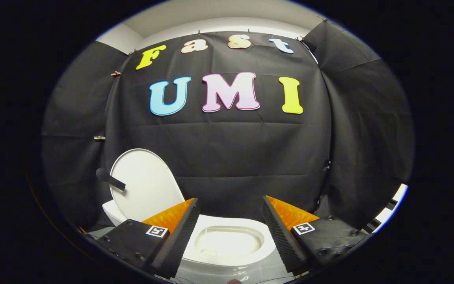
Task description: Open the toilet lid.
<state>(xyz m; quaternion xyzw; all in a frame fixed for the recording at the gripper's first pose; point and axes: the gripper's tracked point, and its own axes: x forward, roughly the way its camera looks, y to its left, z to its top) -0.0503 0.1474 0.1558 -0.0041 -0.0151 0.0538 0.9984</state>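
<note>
Black cloth wall (227, 157), white ceiling (219, 14)

The left finger (173, 232) covers the near left part of the toilet (227, 246) seat and the foot of the raised lid (144, 185), so the hinge behind the bowl cannot be seen. The right finger (286, 236) hides the seat's right rim. The toilet's base, below the bowl, is cut off. A dark strip (112, 180) lies across the lid's left edge; what it is cannot be told. The fingers of the gripper (230, 215) stand wide apart, their rear ends cut off.
</note>
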